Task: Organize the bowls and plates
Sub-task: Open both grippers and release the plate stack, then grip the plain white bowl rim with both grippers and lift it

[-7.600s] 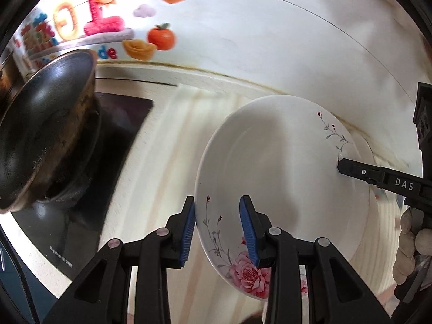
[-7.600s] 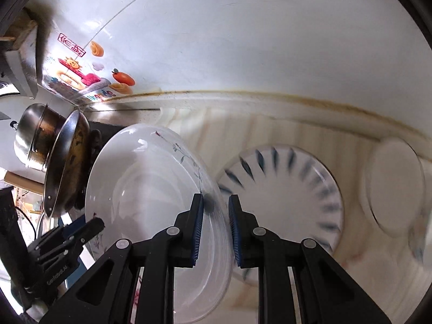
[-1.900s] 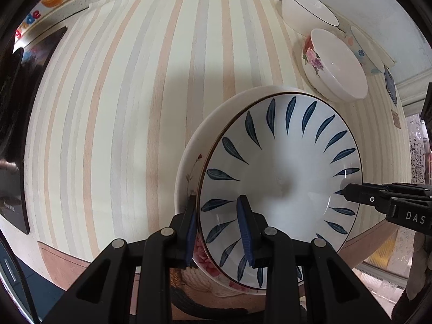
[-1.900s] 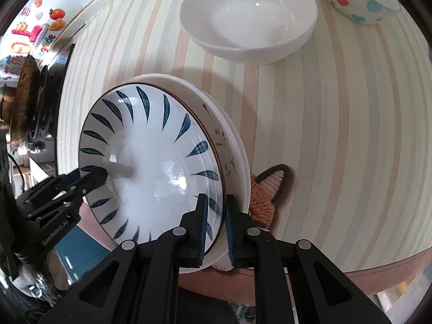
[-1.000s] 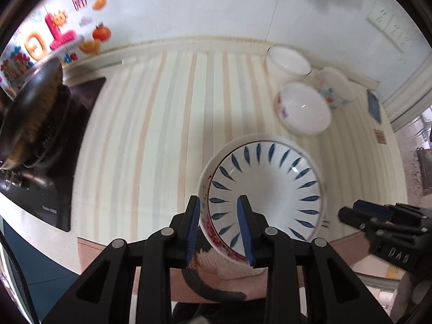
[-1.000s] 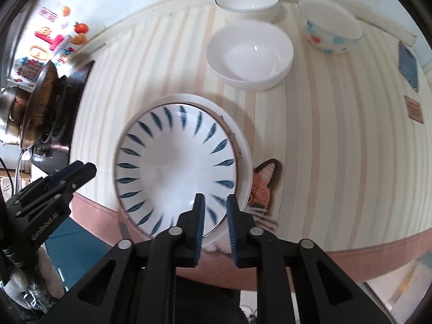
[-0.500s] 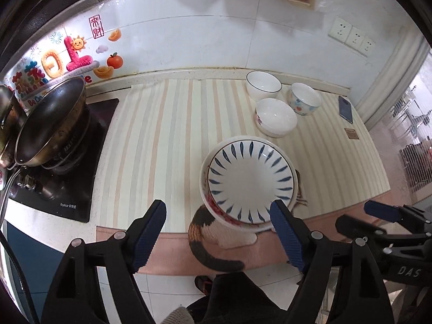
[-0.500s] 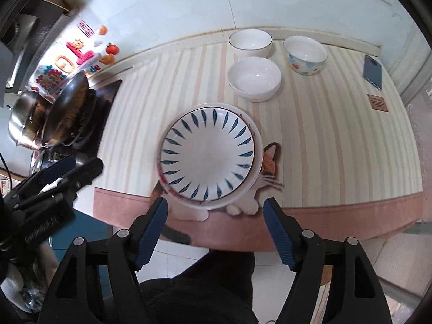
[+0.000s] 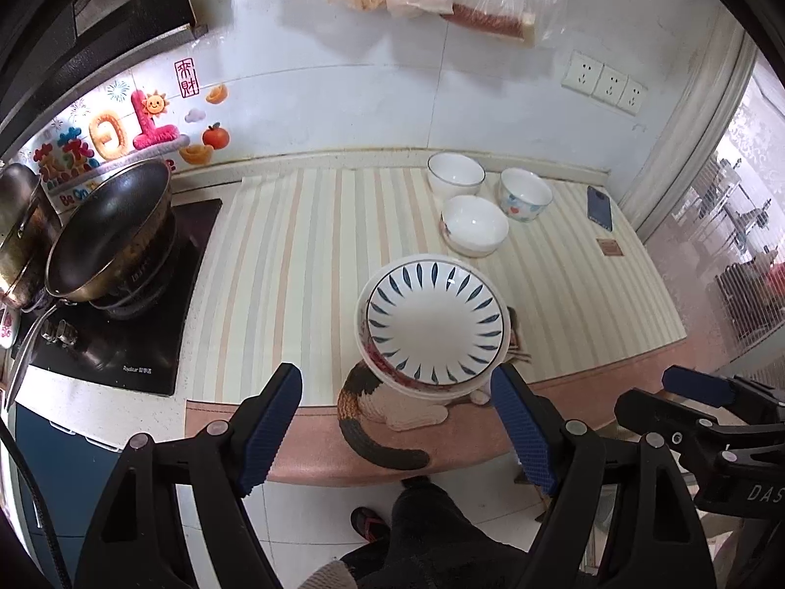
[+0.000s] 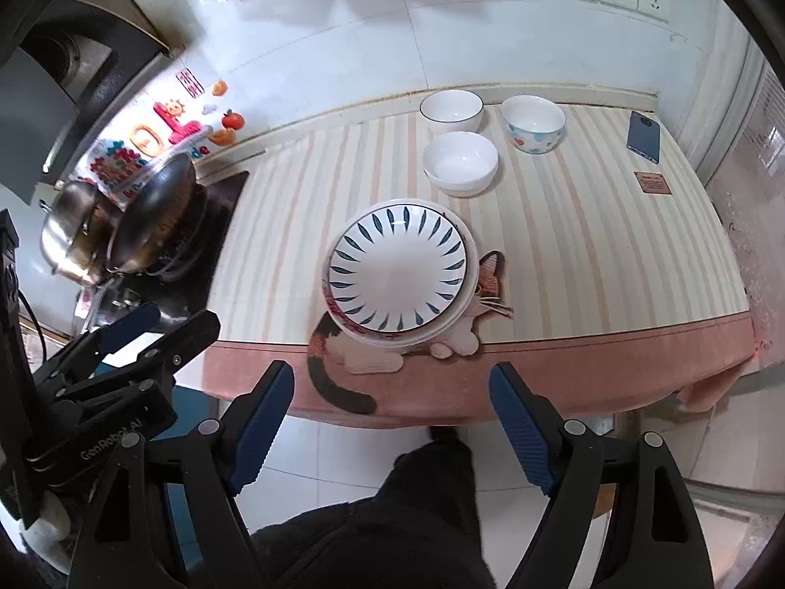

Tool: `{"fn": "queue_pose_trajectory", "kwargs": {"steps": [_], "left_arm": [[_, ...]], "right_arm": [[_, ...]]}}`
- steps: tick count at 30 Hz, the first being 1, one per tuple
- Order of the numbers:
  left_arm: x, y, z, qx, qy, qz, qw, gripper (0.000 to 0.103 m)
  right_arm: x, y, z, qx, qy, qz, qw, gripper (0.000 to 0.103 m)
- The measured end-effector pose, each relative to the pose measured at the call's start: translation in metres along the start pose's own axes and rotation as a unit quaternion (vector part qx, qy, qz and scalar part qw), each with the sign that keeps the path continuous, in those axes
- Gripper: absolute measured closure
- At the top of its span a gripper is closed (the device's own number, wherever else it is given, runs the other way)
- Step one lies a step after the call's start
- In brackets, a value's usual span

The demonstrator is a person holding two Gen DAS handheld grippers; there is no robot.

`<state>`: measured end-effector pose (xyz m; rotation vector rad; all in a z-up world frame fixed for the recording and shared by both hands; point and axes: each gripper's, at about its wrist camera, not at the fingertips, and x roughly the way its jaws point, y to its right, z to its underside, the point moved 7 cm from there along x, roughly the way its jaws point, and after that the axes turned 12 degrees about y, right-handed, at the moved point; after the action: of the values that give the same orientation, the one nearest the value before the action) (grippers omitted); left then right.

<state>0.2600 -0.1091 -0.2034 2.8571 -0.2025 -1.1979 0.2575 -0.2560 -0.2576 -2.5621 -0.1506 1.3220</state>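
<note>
Stacked plates point(image 9: 435, 326) sit at the table's point(image 9: 294, 255) near edge; three bowls point(image 10: 460, 162) far right. Left gripper point(image 9: 398, 429) and right gripper point(image 10: 392, 419), jaws released, hover off-table.

The left gripper point(image 9: 397, 422) hangs above the floor in front of the tabletop point(image 9: 304, 245), its jaws spread wide and holding nothing. On the striped cloth, a blue-leaf plate point(image 9: 435, 320) sits stacked on a floral plate point(image 9: 365, 343), near the front edge. Three bowls point(image 9: 475, 226) stand grouped behind the stack. A wok point(image 9: 110, 235) rests on the black cooktop point(image 9: 122, 338) at left. The right gripper point(image 9: 706, 407) shows at lower right.
</note>
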Motion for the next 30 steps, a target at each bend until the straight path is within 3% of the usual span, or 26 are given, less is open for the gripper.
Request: {"fn": "queue_pose_trajectory", "kwargs": {"steps": [8,16,21,27,28,30], "left_arm": [[0.041,0.010,-0.033,-0.020,0.010,-0.005,0.9997,0.024],[0.166,0.033,-0.067,-0.050,-0.050,-0.004,0.9975,0.026],[0.241,0.044,-0.072,-0.071,-0.090,-0.008,0.9934,0.043],[0.321,0.043,-0.072,-0.104,-0.144,-0.012,0.9840,0.045],[0.331,0.044,-0.070,-0.105,-0.153,-0.010,0.9827,0.050],[0.353,0.047,-0.063,-0.106,-0.178,-0.006,0.9784,0.074]], "right_arm": [[0.009,0.020,-0.022,0.021,0.007,-0.037,0.999,0.019],[0.085,0.085,-0.087,0.044,0.001,-0.045,0.998,0.019],[0.161,0.129,-0.132,0.066,-0.040,-0.057,0.995,0.019],[0.260,0.167,-0.165,0.097,-0.098,-0.079,0.987,0.020],[0.276,0.171,-0.169,0.099,-0.109,-0.082,0.986,0.020],[0.302,0.177,-0.173,0.099,-0.125,-0.079,0.984,0.027]]}}
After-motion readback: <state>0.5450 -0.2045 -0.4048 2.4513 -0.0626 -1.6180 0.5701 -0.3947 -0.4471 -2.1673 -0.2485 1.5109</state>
